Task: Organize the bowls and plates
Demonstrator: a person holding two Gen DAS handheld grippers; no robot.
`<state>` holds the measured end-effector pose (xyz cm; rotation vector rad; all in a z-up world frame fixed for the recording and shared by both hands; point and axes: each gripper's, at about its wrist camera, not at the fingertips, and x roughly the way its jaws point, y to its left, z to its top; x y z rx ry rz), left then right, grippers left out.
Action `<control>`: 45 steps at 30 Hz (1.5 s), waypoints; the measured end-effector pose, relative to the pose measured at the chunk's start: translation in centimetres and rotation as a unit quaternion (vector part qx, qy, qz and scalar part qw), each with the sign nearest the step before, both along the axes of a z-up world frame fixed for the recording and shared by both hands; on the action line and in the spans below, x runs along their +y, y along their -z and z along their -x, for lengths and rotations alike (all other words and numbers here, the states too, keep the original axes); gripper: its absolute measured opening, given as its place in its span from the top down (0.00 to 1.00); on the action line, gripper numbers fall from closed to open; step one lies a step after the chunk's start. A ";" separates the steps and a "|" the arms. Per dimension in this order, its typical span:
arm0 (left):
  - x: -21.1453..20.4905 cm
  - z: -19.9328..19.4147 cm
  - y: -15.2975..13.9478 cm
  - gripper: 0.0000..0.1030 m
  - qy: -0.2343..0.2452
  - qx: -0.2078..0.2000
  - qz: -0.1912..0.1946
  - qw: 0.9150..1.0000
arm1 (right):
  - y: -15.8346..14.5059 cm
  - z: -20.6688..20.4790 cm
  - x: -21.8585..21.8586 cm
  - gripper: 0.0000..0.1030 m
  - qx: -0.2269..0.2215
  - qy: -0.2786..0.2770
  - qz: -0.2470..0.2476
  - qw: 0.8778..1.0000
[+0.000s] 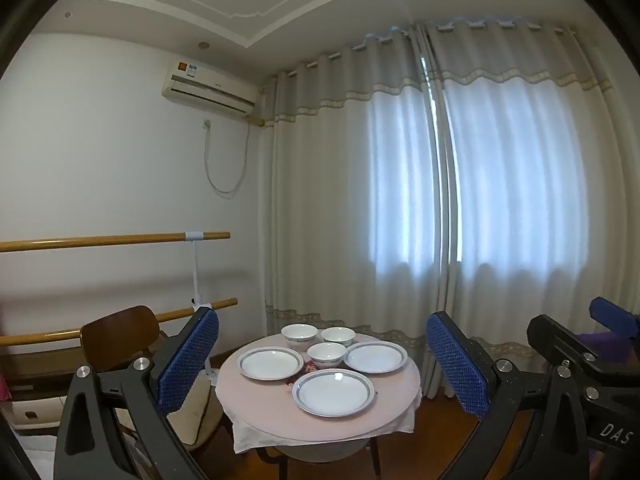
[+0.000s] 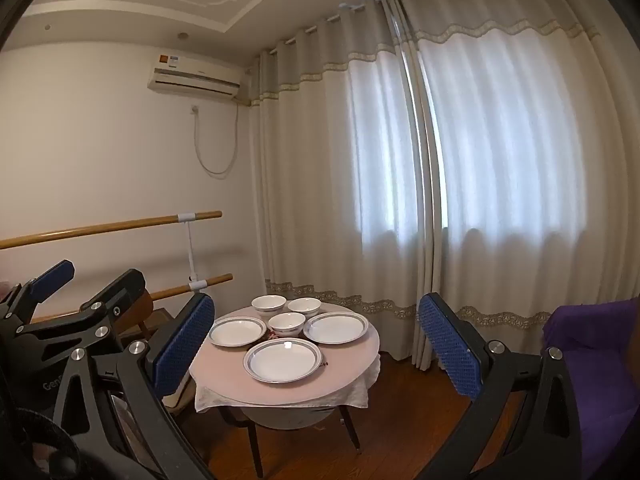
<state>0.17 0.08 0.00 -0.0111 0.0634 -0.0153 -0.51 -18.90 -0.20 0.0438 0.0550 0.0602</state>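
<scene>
A small round table (image 1: 264, 408) (image 2: 348, 372) with a pinkish cloth stands ahead. On it lie three white plates with blue-grey rims: a near one (image 1: 333, 392) (image 2: 282, 359), a left one (image 1: 270, 362) (image 2: 237, 331) and a right one (image 1: 375, 356) (image 2: 335, 327). Three white bowls (image 1: 326, 354) (image 2: 286, 323) stand behind them in a cluster. My left gripper (image 1: 322, 356) and right gripper (image 2: 316, 344) are both open and empty, held well back from the table, side by side.
A wooden chair (image 1: 120, 336) stands left of the table. Wooden wall bars (image 1: 112, 239) run along the left wall. Long curtains (image 1: 400, 200) hang behind the table. Something purple (image 2: 592, 360) is at the right. The floor (image 2: 400, 420) is dark wood.
</scene>
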 end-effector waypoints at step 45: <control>0.1 0.1 0.2 0.01 -0.005 -0.011 0.005 1.000 | 0.2 -0.8 0.6 0.00 0.000 -0.001 0.006 1.000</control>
